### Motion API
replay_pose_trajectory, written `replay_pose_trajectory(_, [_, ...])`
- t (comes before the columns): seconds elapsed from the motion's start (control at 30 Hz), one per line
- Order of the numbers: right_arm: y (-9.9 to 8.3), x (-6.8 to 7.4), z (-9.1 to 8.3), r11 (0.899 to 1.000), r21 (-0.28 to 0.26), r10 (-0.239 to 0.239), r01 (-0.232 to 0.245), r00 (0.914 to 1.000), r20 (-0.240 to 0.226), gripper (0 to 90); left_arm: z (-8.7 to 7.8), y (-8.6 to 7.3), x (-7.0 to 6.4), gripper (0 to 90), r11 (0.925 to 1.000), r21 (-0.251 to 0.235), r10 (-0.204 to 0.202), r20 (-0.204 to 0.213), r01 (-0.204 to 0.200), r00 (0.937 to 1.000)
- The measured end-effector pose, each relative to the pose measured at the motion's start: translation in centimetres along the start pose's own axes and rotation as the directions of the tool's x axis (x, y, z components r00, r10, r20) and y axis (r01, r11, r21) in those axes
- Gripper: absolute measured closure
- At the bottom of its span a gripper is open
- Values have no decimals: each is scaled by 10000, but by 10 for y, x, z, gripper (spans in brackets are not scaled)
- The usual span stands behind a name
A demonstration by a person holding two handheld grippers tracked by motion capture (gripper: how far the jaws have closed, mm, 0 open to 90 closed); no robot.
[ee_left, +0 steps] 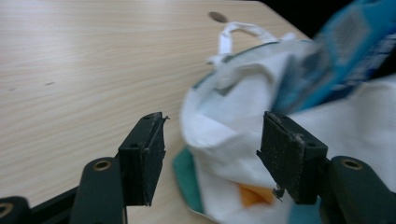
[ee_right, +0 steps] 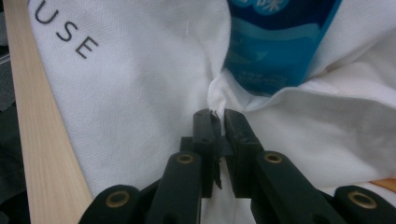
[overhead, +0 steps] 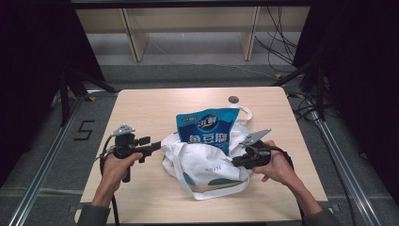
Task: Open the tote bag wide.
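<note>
A: The right gripper [ee_right: 218,122] had its jaws clenched on a fold of the white bag [overhead: 202,162], lying toward the desk's [overhead: 141,108] near edge. The blue packet [overhead: 207,129] stood half inside it.

B: And the left gripper [ee_left: 210,149] sat released, jaws straddling the bag's rim. Judging by that, bagging was midway; next it needed to grip there and widen the mouth.

A: The count: one bag, one packet, two grippers.

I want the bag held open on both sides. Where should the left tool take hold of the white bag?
Probably the rolled rim of the white bag nearest the left tool, coming in level from the bag's left. That edge stands up as a fold between the open jaws, while the right tool pinches the opposite rim beside the blue pouch.
</note>
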State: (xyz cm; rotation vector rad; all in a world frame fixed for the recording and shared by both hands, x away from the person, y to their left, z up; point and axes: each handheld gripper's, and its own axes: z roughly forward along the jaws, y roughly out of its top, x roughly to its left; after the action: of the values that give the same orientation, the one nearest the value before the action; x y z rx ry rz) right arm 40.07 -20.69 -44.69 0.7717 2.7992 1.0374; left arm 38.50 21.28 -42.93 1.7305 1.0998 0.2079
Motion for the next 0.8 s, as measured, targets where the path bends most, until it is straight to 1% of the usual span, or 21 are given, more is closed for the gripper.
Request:
replay_pose_trajectory(0.07, [-2, 1, 3, 10000, 12, -38, 38, 10000, 42, 843, -8, 0, -8, 389, 10000, 20, 45, 305, -45, 9995])
replay_pose_trajectory(0.1, [-3, 1, 4, 10000, 3, -46, 46, 9999, 106, 843, -11, 0, -12, 394, 9999, 18, 132, 285, -133, 9995])
replay_pose_trajectory(0.13, [-4, 2, 4, 9999, 79, -65, 65, 10000, 66, 843, -14, 1, -16, 397, 9998, 81, 153, 313, -155, 9994])
replay_pose_trajectory(0.17, [-4, 2, 5, 9999, 30, -145, 145, 9999, -6, 843, -17, 1, -20, 398, 9998, 75, 179, 403, -182, 9990])
replay_pose_trajectory(0.2, [-5, 4, 5, 10000, -82, 17, -17, 10000, 58, 843, -18, 1, -24, 398, 9997, 89, 227, 665, -234, 9975])
replay_pose_trajectory(0.23, [-6, 4, 5, 10000, -45, -64, 65, 9999, 137, 843, -19, 0, -31, 397, 9996, 146, 221, 852, -234, 9961])
replay_pose_trajectory(0.27, [-6, 4, 6, 9999, 2, -159, 159, 9998, 83, 843, -18, -1, -35, 394, 9995, 176, 249, 854, -265, 9960])
replay_pose_trajectory(0.3, [-7, 5, 7, 9999, 75, -91, 90, 9999, 83, 843, -18, -1, -35, 390, 9995, 176, 249, 854, -265, 9960])
replay_pose_trajectory(0.33, [-7, 5, 7, 9999, 75, -91, 90, 9999, 83, 843, -16, -2, -40, 390, 9991, 258, 299, 913, -324, 9954])
replay_pose_trajectory(0.37, [-7, 6, 9, 9999, 57, -122, 122, 9999, 76, 843, -14, -3, -43, 388, 9985, 357, 364, 1056, -404, 9937])
replay_pose_trajectory(0.4, [-8, 6, 10, 9999, 101, -132, 130, 9998, 122, 842, -12, -5, -47, 386, 9980, 411, 434, 1087, -481, 9931])
replay_pose_trajectory(0.43, [-10, 7, 12, 9998, 196, -83, 84, 10000, -48, 842, -8, -6, -52, 385, 9974, 478, 474, 1156, -532, 9922])
replay_pose_trajectory(0.5, [-11, 8, 14, 9999, 112, -36, 36, 10000, -34, 842, -1, -9, -60, 384, 9944, 611, 778, 1296, -863, 9885])
replay_pose_trajectory(0.57, [-11, 8, 14, 9999, 106, -119, 119, 9999, 12, 841, 7, -9, -68, 387, 9936, 607, 860, 1457, -957, 9856])
replay_pose_trajectory(0.6, [-12, 8, 13, 9999, 122, 54, -54, 10000, -34, 841, 11, -9, -70, 400, 9931, 612, 903, 1452, -1000, 9853])
replay_pose_trajectory(0.63, [-12, 9, 13, 9999, 66, 79, -78, 10000, -44, 841, 15, -10, -73, 467, 9931, 628, 892, 1410, -989, 9860])
replay_pose_trajectory(0.67, [-12, 9, 13, 9999, 66, 79, -78, 10000, -44, 841, 20, -11, -74, 467, 9915, 582, 1077, 1316, -1162, 9854])
replay_pose_trajectory(0.7, [-12, 8, 12, 10000, 44, -82, 81, 9999, 62, 841, 24, -13, -75, 524, 9892, 638, 1236, 1256, -1323, 9844])
replay_pose_trajectory(0.73, [-13, 8, 14, 10000, -91, -34, 35, 9999, 104, 840, 30, -16, -76, 575, 9877, 701, 1301, 1295, -1399, 9830])
replay_pose_trajectory(0.77, [-12, 8, 14, 10000, -65, -64, 66, 9997, 250, 840, 34, -19, -75, 617, 9870, 747, 1327, 1183, -1420, 9841])
replay_pose_trajectory(0.8, [-13, 8, 12, 10000, 28, -92, 92, 9997, 206, 840, 39, -22, -73, 660, 9856, 843, 1368, 1144, -1468, 9840])
